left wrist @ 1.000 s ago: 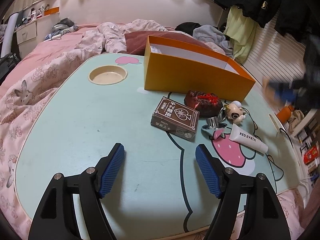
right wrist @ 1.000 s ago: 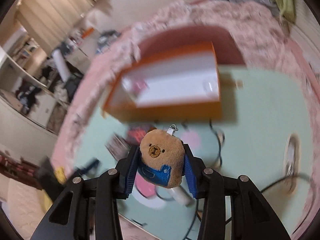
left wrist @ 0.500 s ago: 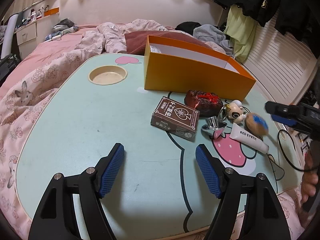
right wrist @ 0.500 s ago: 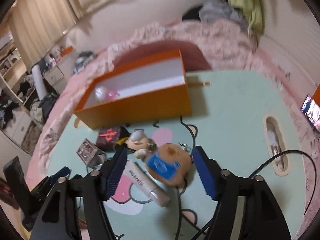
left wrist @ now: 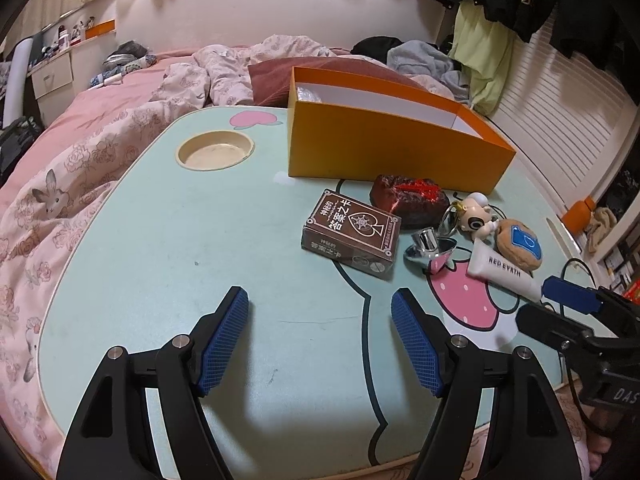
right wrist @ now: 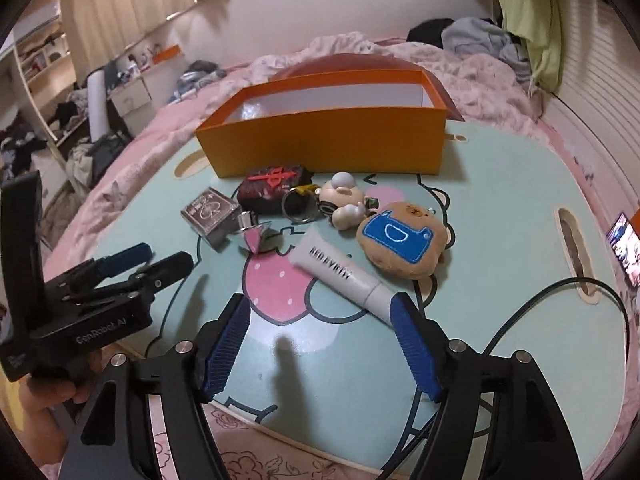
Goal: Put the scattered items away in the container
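Note:
The orange box [left wrist: 392, 148] [right wrist: 328, 140] stands open at the back of the mint table. In front of it lie a brown card box [left wrist: 352, 232] [right wrist: 210, 212], a dark red packet [left wrist: 408, 198], a white figure keychain [left wrist: 476, 216], a chrome piece [left wrist: 430, 244], a white tube [left wrist: 504, 270] [right wrist: 340, 276] and a bear plush [left wrist: 520, 244] [right wrist: 400, 244]. My right gripper [right wrist: 320, 302] hangs near the front edge, jaws opening, nothing pressed; the tube's cap lies just ahead of its right finger. My left gripper [left wrist: 319, 296] is open over bare table.
A round cup recess [left wrist: 216, 150] is sunk into the table's far left. A slot [right wrist: 576, 252] with a black cable [right wrist: 540, 300] is at the right edge. Pink bedding [left wrist: 80, 168] surrounds the table. A hand [right wrist: 48, 396] holds the left gripper.
The right gripper opened and let go of the bear plush, which now lies on the table beside the tube. It then pulled back and lower. The left gripper kept still.

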A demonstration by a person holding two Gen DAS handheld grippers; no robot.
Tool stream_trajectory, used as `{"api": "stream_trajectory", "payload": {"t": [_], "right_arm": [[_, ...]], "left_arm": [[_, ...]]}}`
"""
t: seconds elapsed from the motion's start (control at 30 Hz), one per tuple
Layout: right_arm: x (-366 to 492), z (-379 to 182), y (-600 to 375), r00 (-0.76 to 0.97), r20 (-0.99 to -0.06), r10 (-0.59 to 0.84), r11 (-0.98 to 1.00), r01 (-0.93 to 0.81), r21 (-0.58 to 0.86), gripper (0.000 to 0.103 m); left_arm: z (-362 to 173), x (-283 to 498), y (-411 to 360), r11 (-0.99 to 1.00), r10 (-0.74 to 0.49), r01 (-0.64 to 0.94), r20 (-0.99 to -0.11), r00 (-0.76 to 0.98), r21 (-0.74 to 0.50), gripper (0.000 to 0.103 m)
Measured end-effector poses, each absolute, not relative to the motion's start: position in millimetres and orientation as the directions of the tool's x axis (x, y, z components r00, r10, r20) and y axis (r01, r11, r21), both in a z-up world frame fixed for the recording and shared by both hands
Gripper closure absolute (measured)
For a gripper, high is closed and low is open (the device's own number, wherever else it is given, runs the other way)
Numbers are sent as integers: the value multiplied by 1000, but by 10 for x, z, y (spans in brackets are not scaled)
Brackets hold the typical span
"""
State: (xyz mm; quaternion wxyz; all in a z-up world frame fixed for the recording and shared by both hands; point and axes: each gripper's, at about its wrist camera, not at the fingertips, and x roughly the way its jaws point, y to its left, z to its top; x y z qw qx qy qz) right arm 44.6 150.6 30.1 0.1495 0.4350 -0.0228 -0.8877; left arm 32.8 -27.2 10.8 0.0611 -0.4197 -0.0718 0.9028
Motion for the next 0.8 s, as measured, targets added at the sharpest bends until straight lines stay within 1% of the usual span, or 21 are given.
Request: {"api": "stream_trajectory", "payload": {"t": [0.1,0.17,0.27,0.4,0.43,0.47,0.5,0.53,0.6,0.7,0.8], "right_arm": [[482,315,1558,-590,-749,-303,-951,241,195,31],[510,346,1567,-602,-735,-312,-948,243,204,31],[514,360,1553,-604,-732,-316,-947,251,202,31],[487,341,1545,-589,-740,-326,-943,254,213,31],[484,338,1553,-587,-739,-329,-942,254,217,31],[482,335,1561,-586,-739,-331,-942,253,221,31],[481,331,1567,-585,-739,-333,-941,253,224,31],[479,327,1571,-583,-740,-336,-940,253,228,31],[476,325,1579,-581,-739,-341,-939,253,234,31],[476,322,1595,-581,-736,-347,-937,252,243,31],[470,306,1616,-577,-734,-358,-933,248,260,31]], "left_arm": [[181,254,-344,-970,215,-46,-750,-626,-240,29],[372,181,-388,-964,233,-57,-725,-648,-259,29],[805,-24,-361,-979,196,-94,-685,-702,-183,29],[1181,-641,-338,-978,210,-139,-724,-657,-157,29],[1220,-782,-325,-980,200,-140,-736,-647,-144,35],[1236,-949,-289,-985,171,-131,-759,-628,-114,51],[1230,-1117,-243,-988,144,-126,-789,-597,-85,57],[1198,-1261,-194,-989,132,-133,-817,-561,-69,59],[1081,-1507,-85,-988,111,-146,-857,-503,-42,60],[860,-1785,54,-990,8,-133,-898,-441,56,60],[647,-1954,100,-989,-66,-97,-923,-380,111,60]]}}
